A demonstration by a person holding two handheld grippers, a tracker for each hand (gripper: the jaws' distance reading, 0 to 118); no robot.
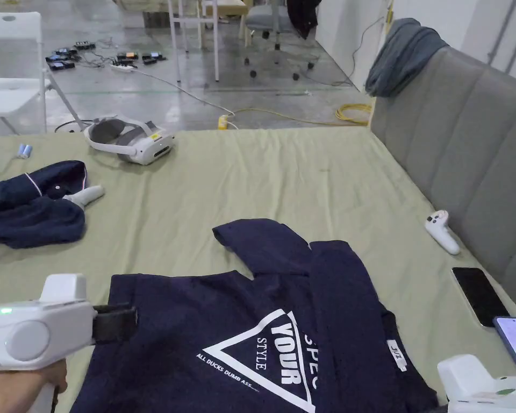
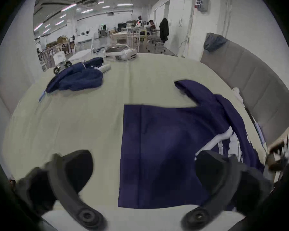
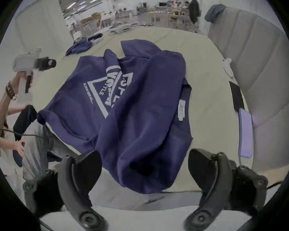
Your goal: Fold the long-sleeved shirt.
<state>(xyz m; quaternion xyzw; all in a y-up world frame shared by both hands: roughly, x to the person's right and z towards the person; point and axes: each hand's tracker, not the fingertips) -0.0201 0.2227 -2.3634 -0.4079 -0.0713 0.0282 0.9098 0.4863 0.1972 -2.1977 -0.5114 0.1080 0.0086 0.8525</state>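
— Midway, then? — Partly: the navy long-sleeved shirt (image 1: 262, 333) lay on the green-sheeted bed (image 1: 305, 172), one sleeve folded across its print; the rest awaited.

— And the views? — Both the left gripper (image 2: 143, 173) and right gripper (image 3: 144, 169) gaped, empty; the right gripper view alone showed the hem overhanging the edge.

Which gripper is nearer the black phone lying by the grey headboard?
Right. The right gripper sits just below the black phone at the shirt's right side; the left gripper is across the shirt, far left.
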